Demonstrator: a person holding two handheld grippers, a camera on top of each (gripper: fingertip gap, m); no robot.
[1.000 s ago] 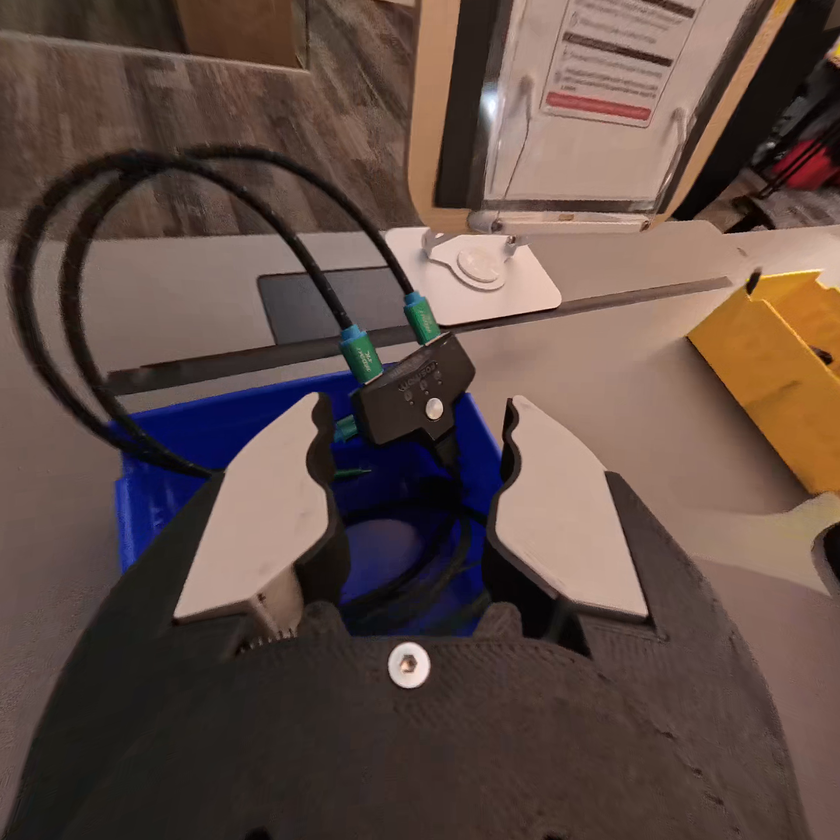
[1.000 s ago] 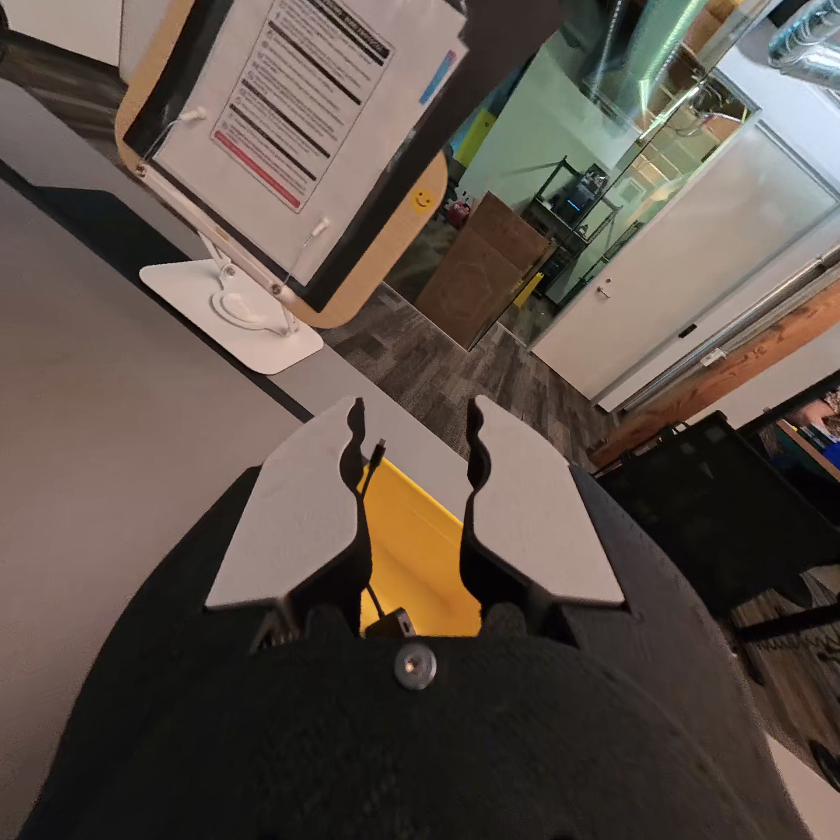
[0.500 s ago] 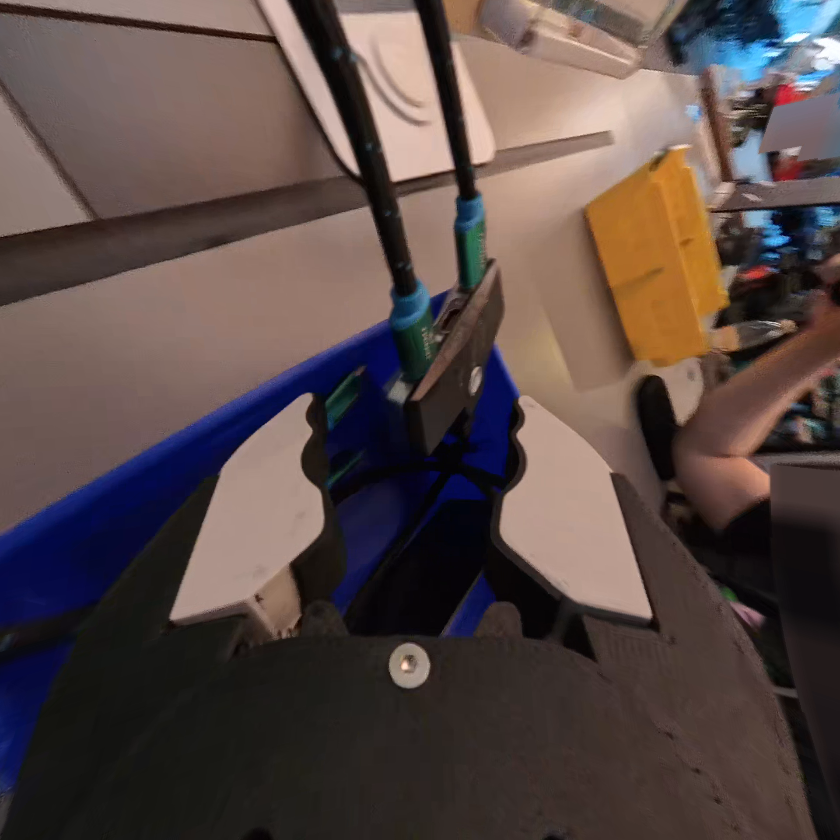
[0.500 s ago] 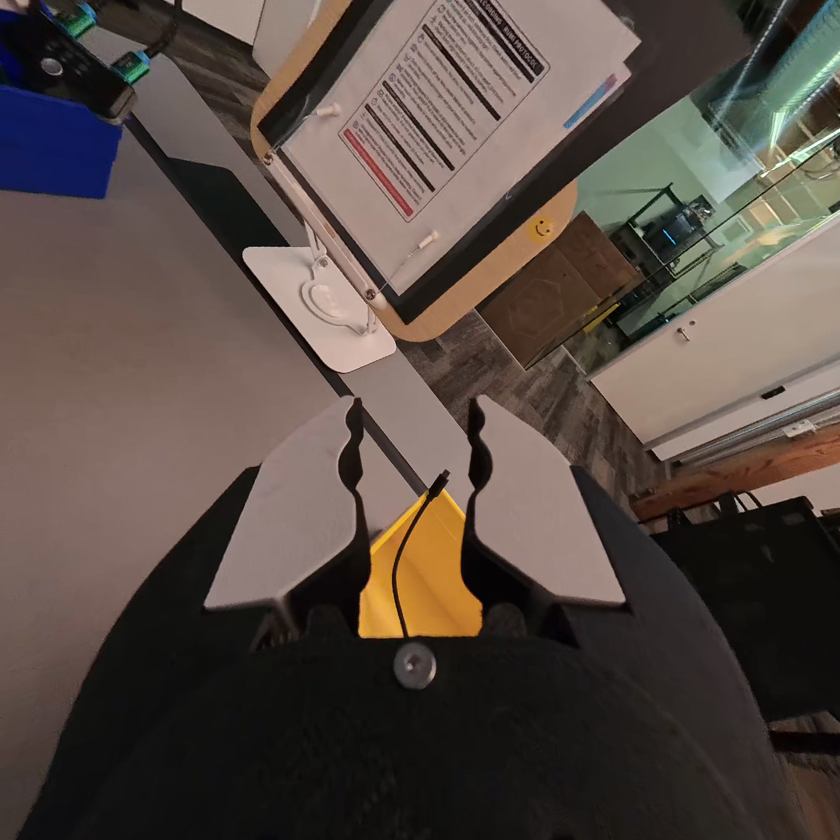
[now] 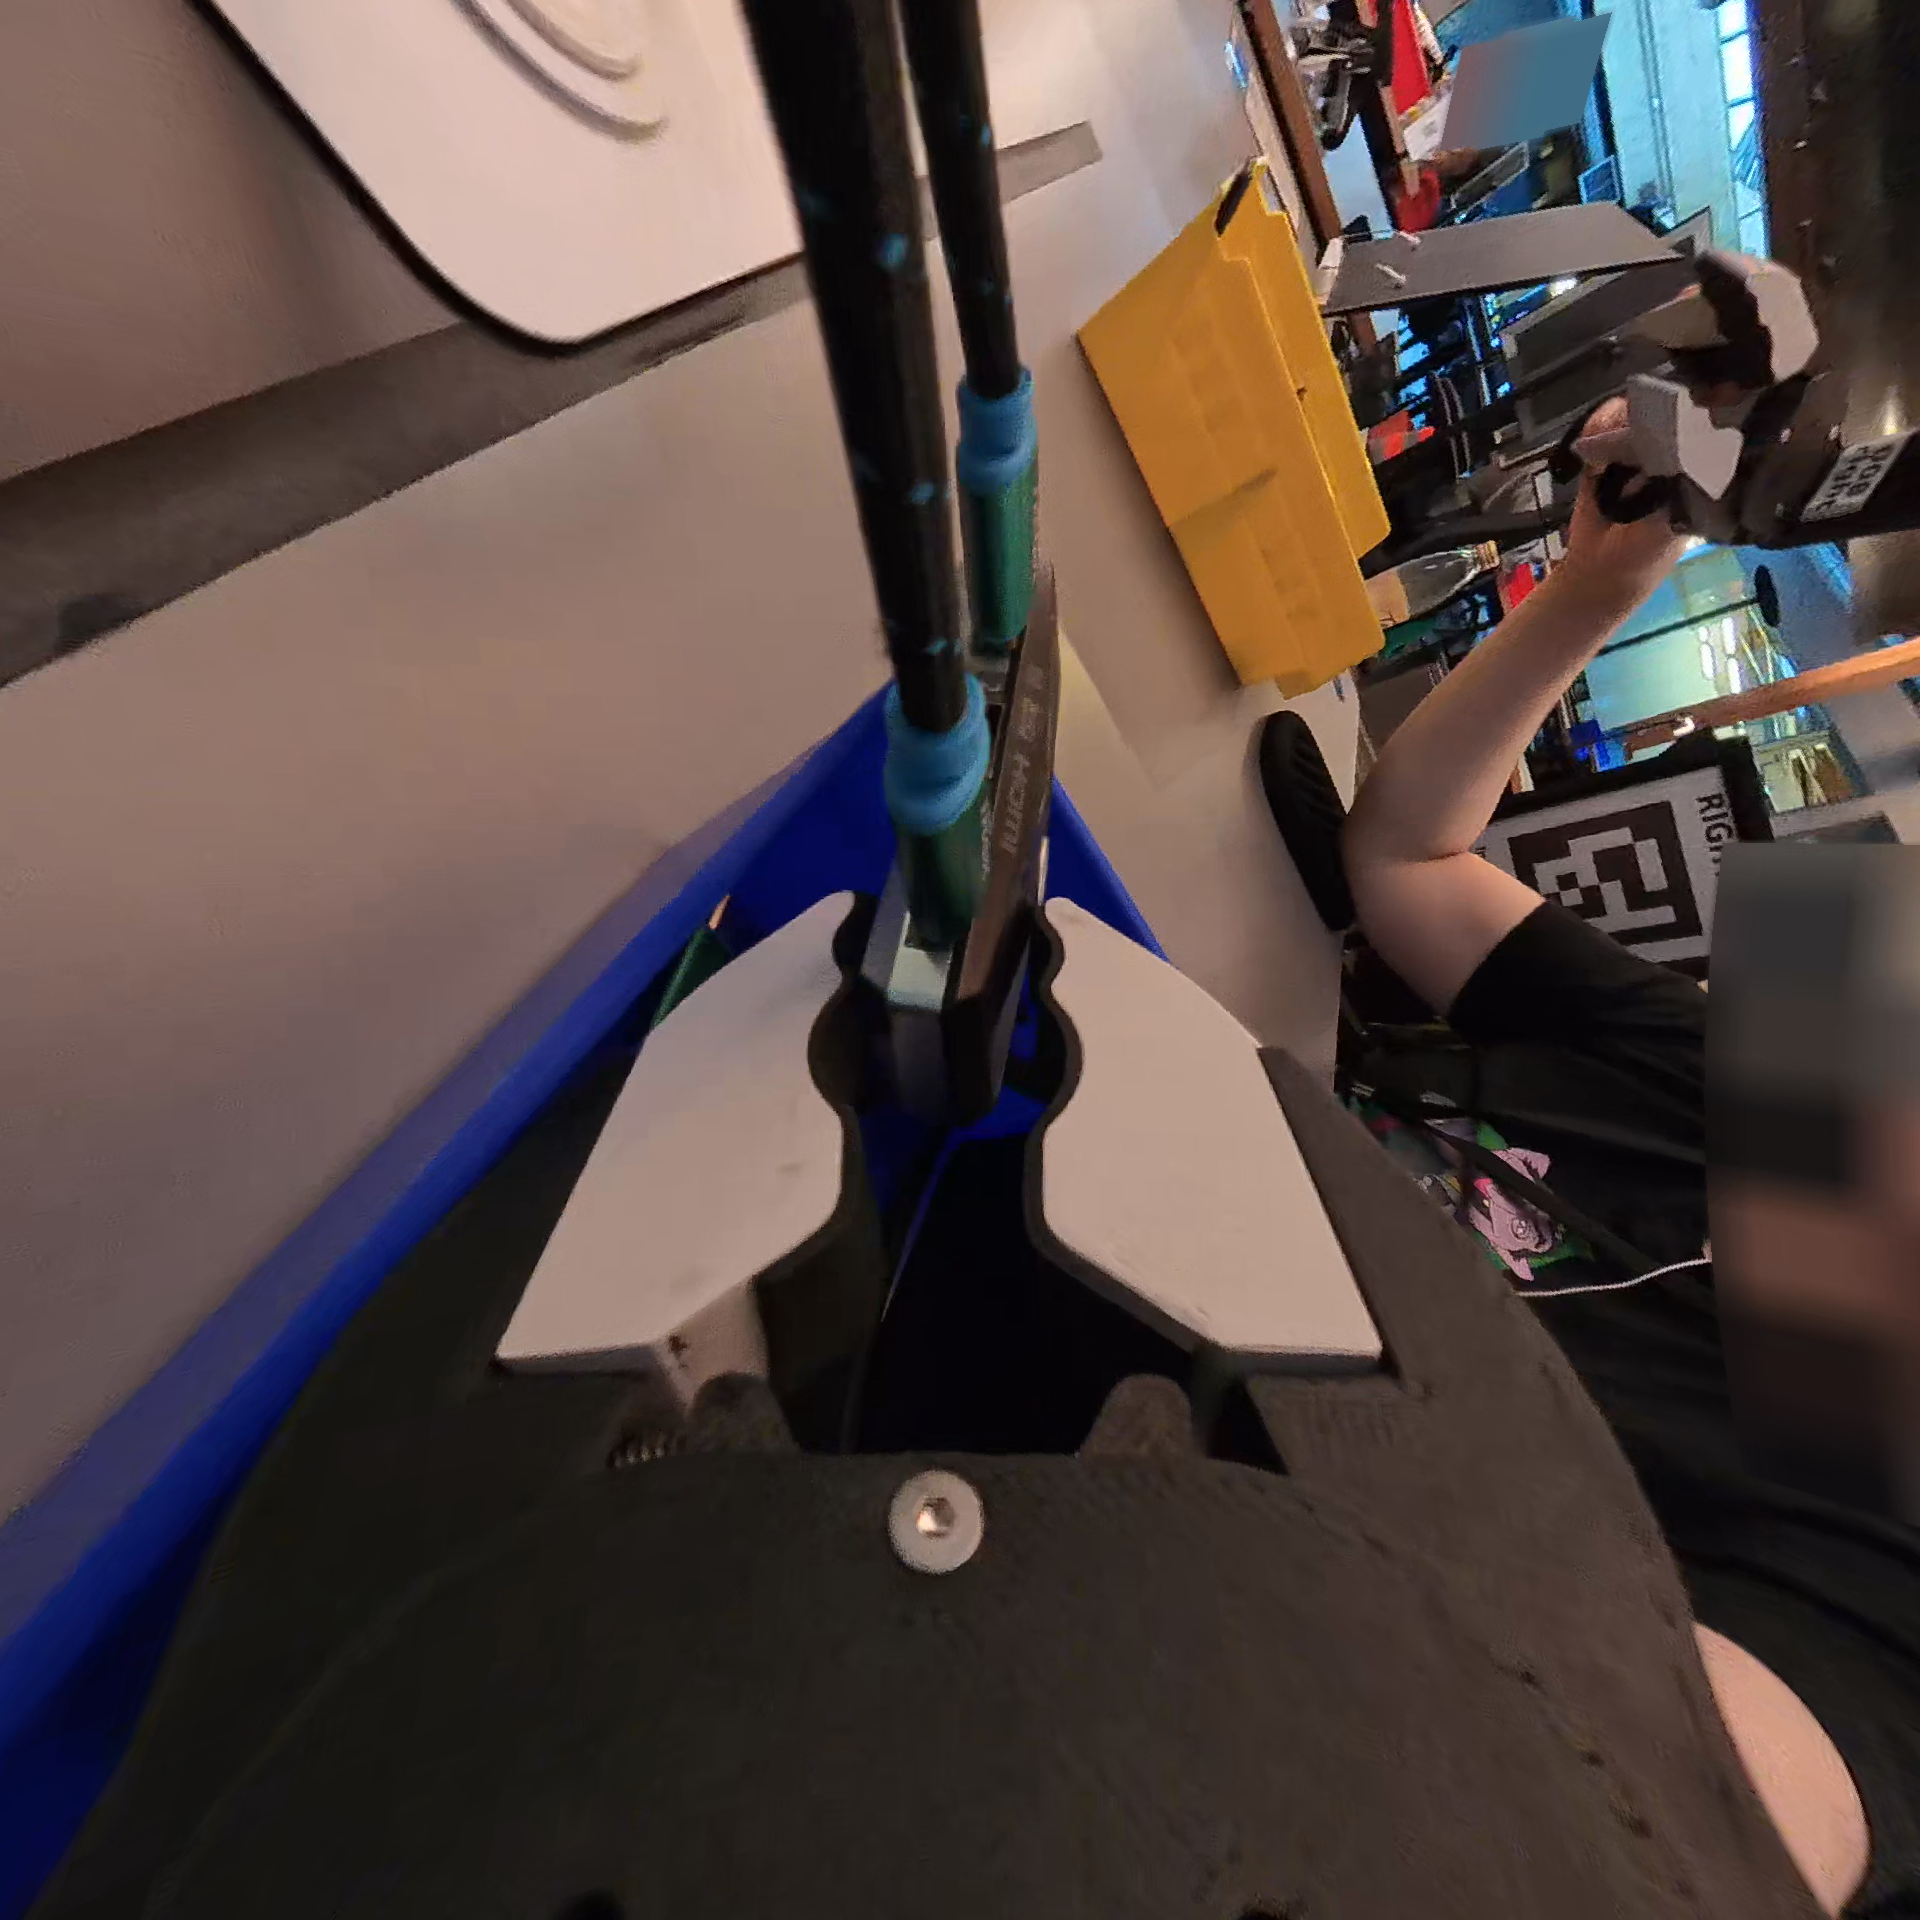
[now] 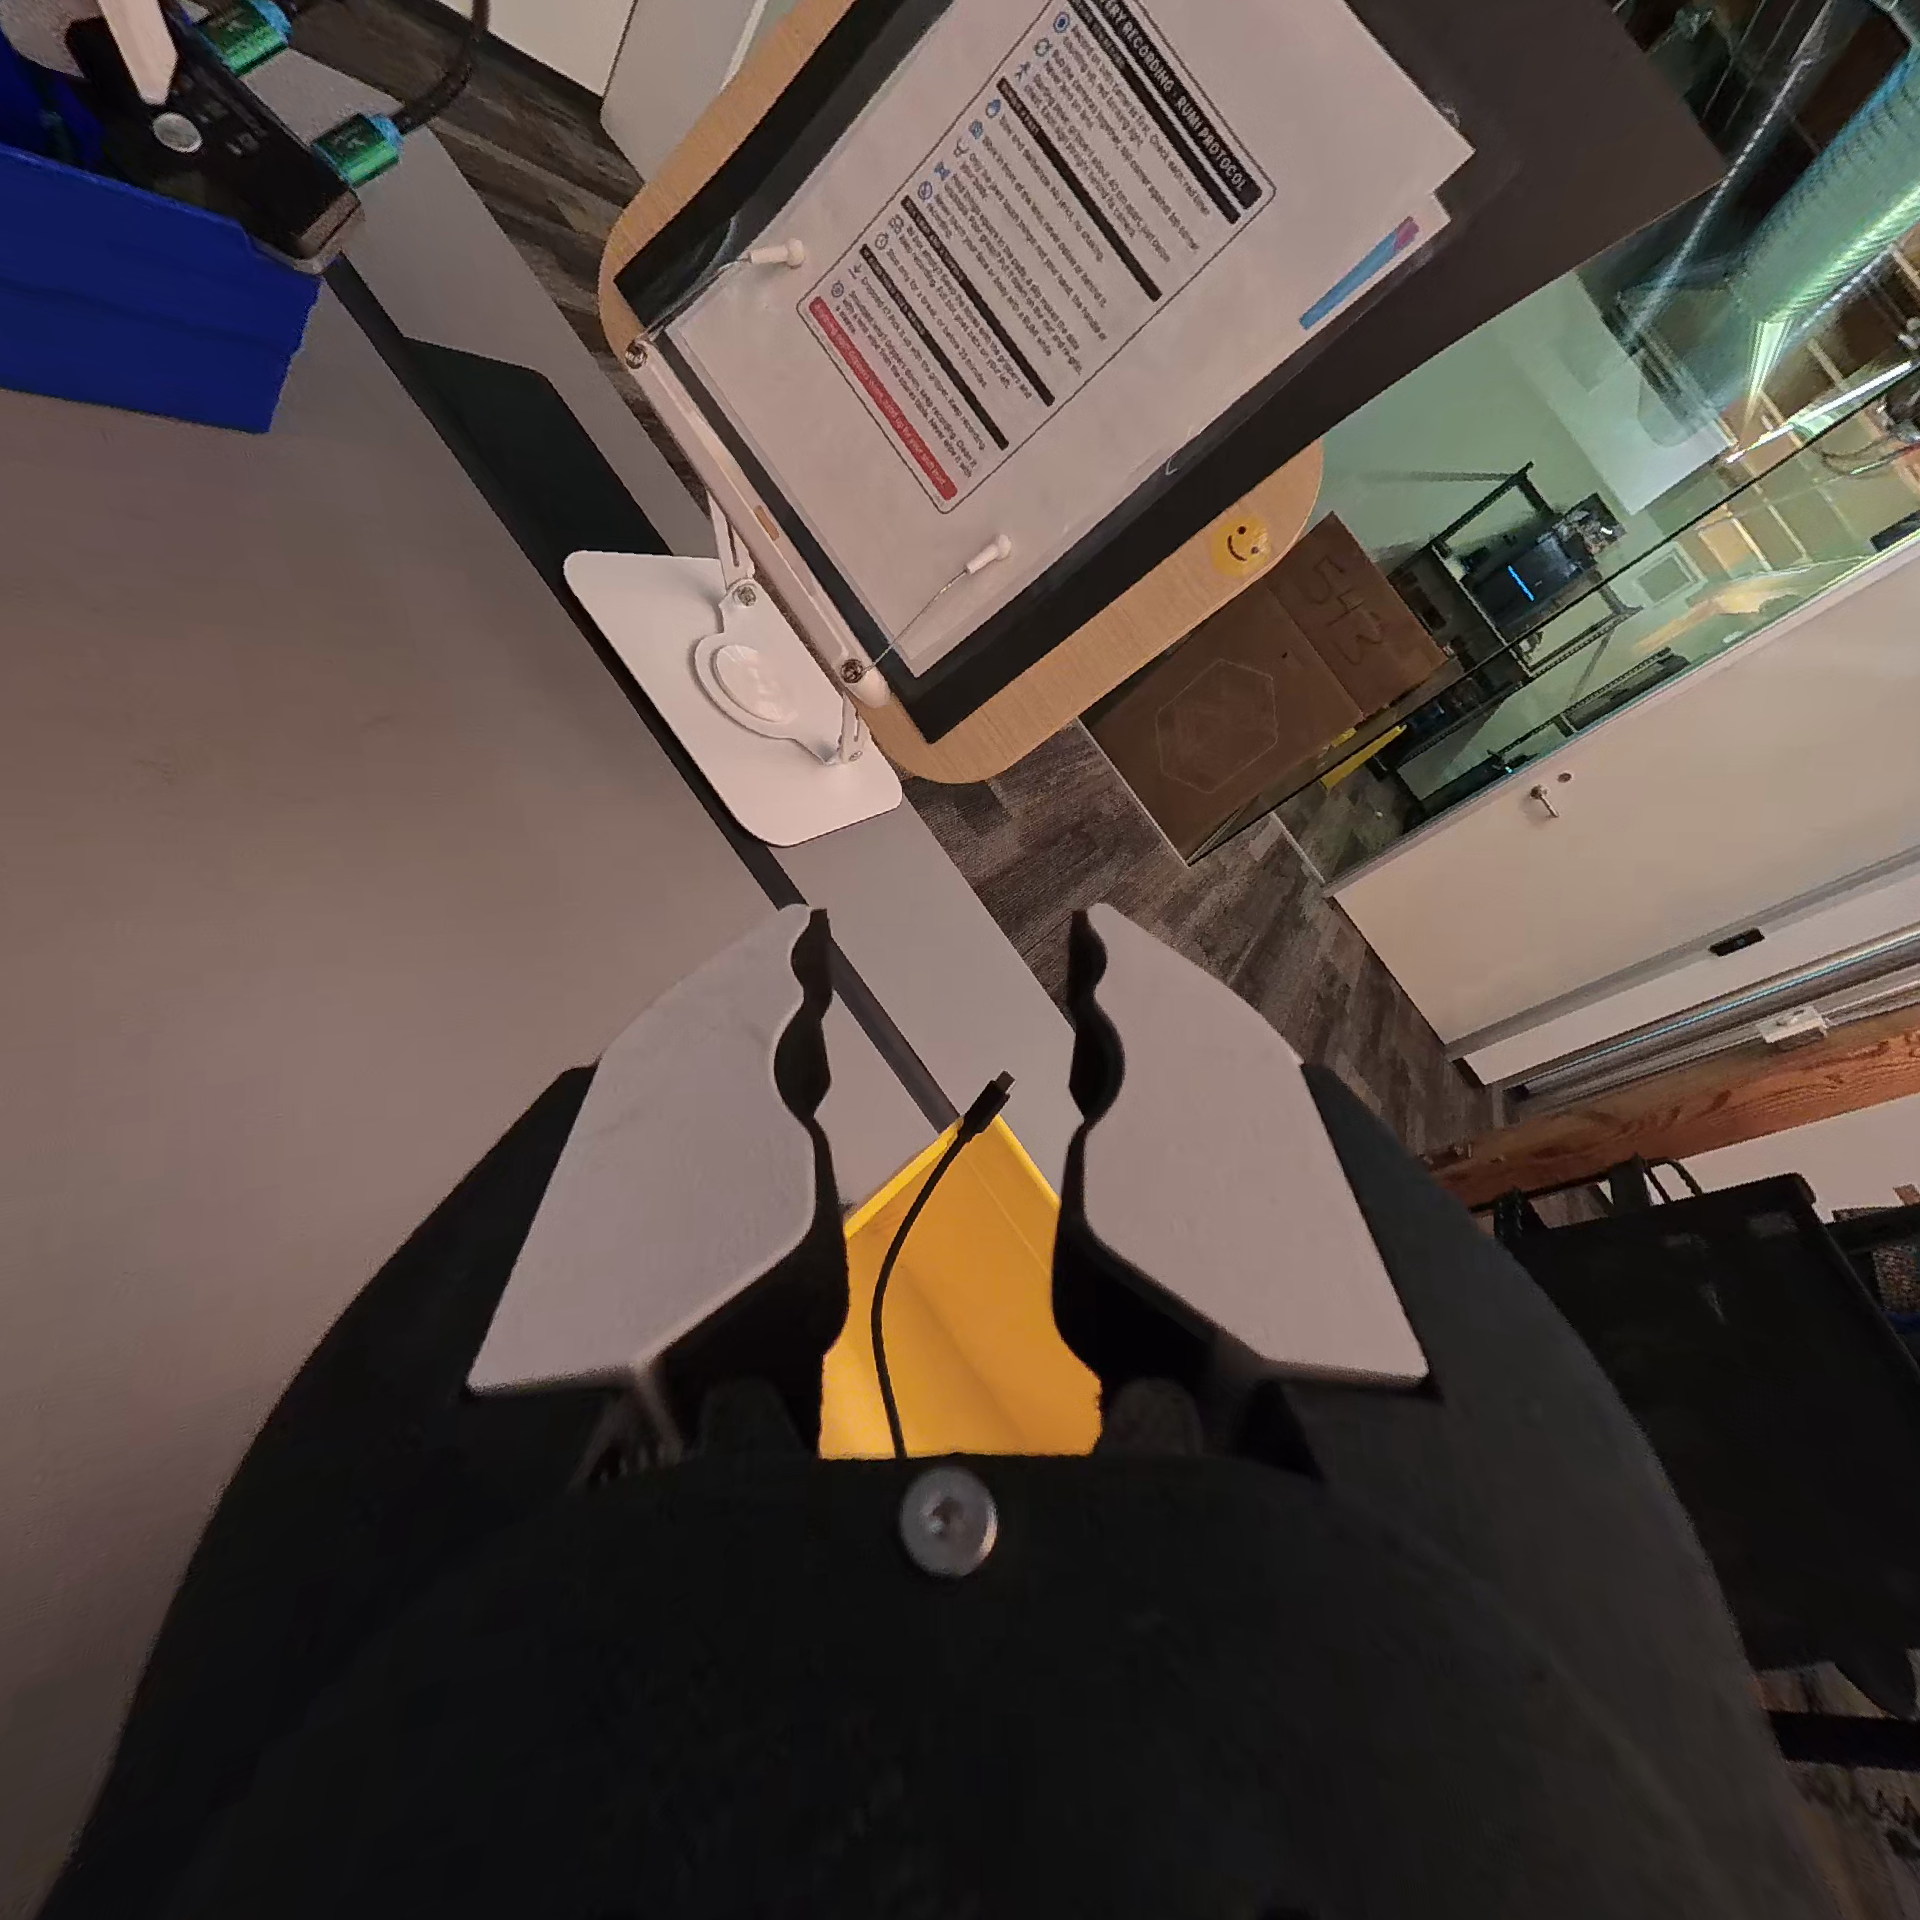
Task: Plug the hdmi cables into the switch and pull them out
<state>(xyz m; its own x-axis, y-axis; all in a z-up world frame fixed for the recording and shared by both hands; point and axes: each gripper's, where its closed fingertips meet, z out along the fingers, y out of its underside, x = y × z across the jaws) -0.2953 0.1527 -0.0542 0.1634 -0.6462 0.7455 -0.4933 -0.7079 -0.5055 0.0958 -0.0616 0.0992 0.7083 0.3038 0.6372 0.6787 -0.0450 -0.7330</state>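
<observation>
Switch (image 5: 1013, 831), two HDMI cables (image 5: 940, 800) plugged in, above blue bin (image 5: 727, 935): we find our left gripper (image 5: 945, 997) newly clamped on it, right gripper (image 6: 940, 997) half-open, empty, so unplugging can begin.

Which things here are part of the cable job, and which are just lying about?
Part of the job:
switch, clamped in the left tongs
two cables plugged into it
right tongs, open and empty

Lying about:
blue bin
yellow bin
thin black cable
sign stand
</observation>
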